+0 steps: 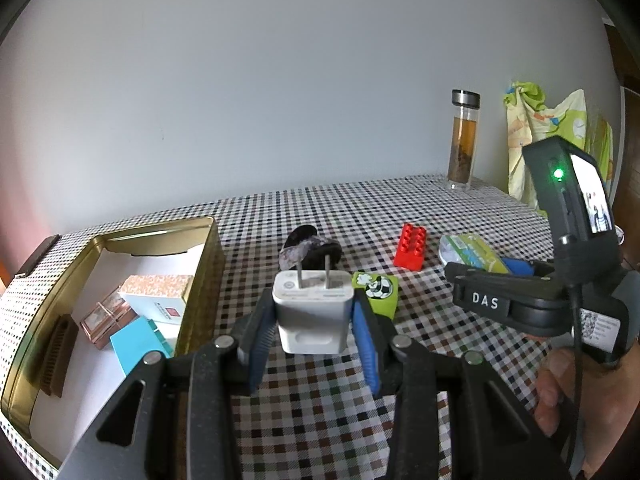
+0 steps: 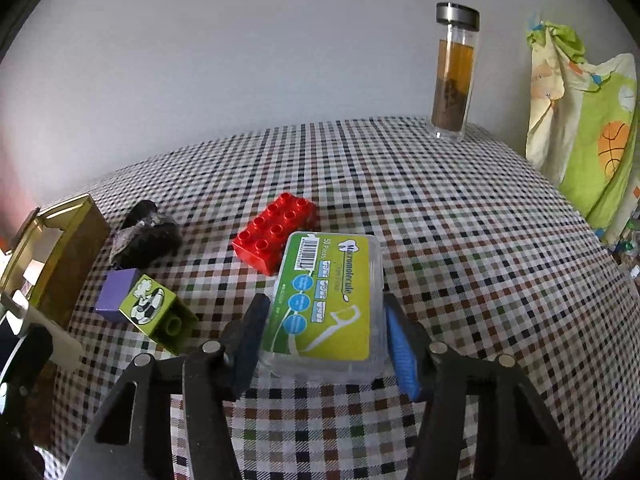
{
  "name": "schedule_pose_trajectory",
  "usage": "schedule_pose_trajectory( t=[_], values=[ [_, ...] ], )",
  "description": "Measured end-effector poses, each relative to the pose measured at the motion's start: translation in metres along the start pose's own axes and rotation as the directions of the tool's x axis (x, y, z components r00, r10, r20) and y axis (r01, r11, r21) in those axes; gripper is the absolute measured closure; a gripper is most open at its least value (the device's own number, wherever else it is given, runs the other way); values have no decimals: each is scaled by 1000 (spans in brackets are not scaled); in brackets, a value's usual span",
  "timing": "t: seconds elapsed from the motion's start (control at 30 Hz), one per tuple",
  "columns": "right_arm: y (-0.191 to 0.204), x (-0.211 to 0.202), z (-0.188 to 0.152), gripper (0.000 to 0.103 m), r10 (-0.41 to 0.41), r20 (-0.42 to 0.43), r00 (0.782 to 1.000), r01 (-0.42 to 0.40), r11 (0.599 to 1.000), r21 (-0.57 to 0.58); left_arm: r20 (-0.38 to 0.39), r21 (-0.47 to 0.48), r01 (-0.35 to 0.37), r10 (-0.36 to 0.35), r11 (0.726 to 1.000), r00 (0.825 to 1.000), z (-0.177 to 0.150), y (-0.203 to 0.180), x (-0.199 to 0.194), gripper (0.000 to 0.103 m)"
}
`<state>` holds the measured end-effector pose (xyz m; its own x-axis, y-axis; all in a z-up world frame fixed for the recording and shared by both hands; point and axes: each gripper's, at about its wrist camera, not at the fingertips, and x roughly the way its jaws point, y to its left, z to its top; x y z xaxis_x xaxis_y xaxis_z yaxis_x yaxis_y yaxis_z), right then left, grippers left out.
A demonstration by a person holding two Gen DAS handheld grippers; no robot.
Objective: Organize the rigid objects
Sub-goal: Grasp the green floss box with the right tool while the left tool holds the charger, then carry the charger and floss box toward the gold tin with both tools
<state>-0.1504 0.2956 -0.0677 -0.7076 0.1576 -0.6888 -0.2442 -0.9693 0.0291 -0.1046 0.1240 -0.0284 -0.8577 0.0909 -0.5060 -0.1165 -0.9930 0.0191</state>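
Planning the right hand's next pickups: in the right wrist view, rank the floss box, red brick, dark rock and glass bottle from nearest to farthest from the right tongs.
1. Floss box: between the right tongs.
2. Red brick: just behind the box, slightly left.
3. Dark rock: farther left, near the gold tin.
4. Glass bottle: far back right, by the wall.

Blocks — three: red block [image 2: 274, 232], green block [image 2: 158, 310], purple block [image 2: 118, 290]; one charger [image 1: 312, 310] — one floss box [image 2: 326, 304].

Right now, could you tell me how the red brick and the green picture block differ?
The red brick is plain and long with eight studs facing up; the green picture block is shorter, carries a cartoon picture, and lies tipped with its hollow underside showing. Both rest loose on the checked tablecloth, outside the gold tin.
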Motion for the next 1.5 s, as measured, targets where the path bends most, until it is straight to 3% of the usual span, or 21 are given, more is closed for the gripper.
schedule_pose_trajectory(
  t=[0.3, 0.47, 0.63, 1.07, 1.5],
  values=[
    [7, -29, -4, 45, 12, 159, 987, -6, 999, -40, 29, -12, 1, -1, 1000, 1000, 0, 4, -6, 66],
    [17, -52, -11, 44, 14, 284, 959, 9, 997, -77, 59, -19, 2, 0, 1000, 998, 0, 6, -12, 66],
    [16, -64, -15, 44, 26, 356, 934, 1, 997, -74, 84, -19, -1, 2, 1000, 996, 0, 6, -17, 66],
    [26, -87, -27, 44, 89, 445, 891, -44, 993, -112, 151, -29, -16, 20, 999, 988, -5, 15, -35, 66],
    [30, -95, -32, 44, 127, 466, 876, -76, 989, -126, 189, -45, -33, 41, 998, 981, -9, 22, -48, 66]
  ],
)
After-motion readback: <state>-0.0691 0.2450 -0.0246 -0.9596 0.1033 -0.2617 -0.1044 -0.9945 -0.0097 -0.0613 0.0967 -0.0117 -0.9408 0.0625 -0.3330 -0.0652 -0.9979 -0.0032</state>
